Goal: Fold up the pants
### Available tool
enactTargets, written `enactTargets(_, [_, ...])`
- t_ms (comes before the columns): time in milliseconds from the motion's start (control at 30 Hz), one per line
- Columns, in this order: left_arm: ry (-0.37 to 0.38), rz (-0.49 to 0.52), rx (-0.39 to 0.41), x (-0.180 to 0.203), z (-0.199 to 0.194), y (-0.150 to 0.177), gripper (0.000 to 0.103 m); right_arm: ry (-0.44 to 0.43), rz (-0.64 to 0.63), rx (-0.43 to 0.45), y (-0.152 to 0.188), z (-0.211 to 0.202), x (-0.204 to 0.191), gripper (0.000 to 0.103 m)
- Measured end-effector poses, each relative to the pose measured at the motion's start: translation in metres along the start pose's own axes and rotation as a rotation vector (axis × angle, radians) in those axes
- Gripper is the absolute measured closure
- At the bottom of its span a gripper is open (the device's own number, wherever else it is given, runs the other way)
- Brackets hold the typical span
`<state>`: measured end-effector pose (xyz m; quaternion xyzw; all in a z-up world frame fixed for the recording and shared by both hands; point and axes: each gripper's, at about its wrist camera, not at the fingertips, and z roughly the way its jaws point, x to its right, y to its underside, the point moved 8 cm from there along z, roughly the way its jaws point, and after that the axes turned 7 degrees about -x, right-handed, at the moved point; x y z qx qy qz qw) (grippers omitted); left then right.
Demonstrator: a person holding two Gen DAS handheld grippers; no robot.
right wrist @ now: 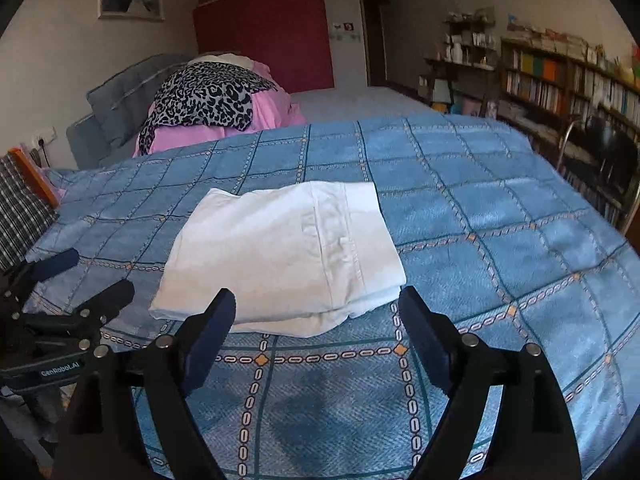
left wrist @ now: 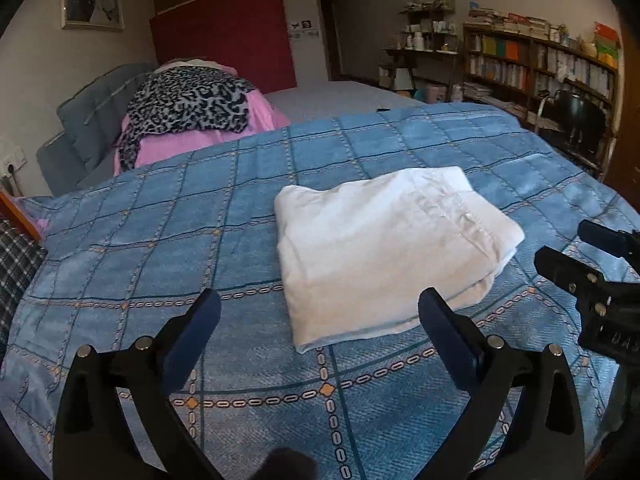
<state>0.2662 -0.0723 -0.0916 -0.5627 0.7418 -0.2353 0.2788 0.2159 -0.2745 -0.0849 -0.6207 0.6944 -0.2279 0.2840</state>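
The folded white pants lie mid-frame just beyond the right gripper; both it and the left gripper gape wide, empty.

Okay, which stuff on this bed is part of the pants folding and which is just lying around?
Job:
white pants, folded on the blue bedspread
left gripper, open
right gripper, open

Lying about:
leopard-print cloth
pink fabric
plaid cloth

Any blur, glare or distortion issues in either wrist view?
Left wrist: heavy fisheye bend and dark corners; pants sharp, mildly overexposed; shelves soft. Right wrist: same bend; chair at the right edge smeared; soft shadow on the bedspread between the open tongs.
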Motion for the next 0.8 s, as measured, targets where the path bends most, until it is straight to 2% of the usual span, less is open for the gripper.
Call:
enactTargets(100, [-0.015, 0.002, -0.02, -0.002, 0.004, 0.001, 0.003, 0.012, -0.023, -0.002, 0.0, 0.003, -0.004, 0.02])
enactTargets(600, [0.008, 0.01, -0.046, -0.002, 0.017, 0.003, 0.003, 0.013, -0.014, -0.033, 0.005, 0.019, -0.006, 0.02])
enactTargets(733, [-0.021, -0.026, -0.096, -0.017, 0.037, 0.01, 0.003, 0.015, -0.005, -0.045, 0.007, 0.024, -0.004, 0.02])
enactTargets(800, [-0.072, -0.058, -0.153, -0.04, 0.056, 0.019, 0.003, 0.017, 0.016, -0.063, 0.01, 0.031, 0.002, 0.02])
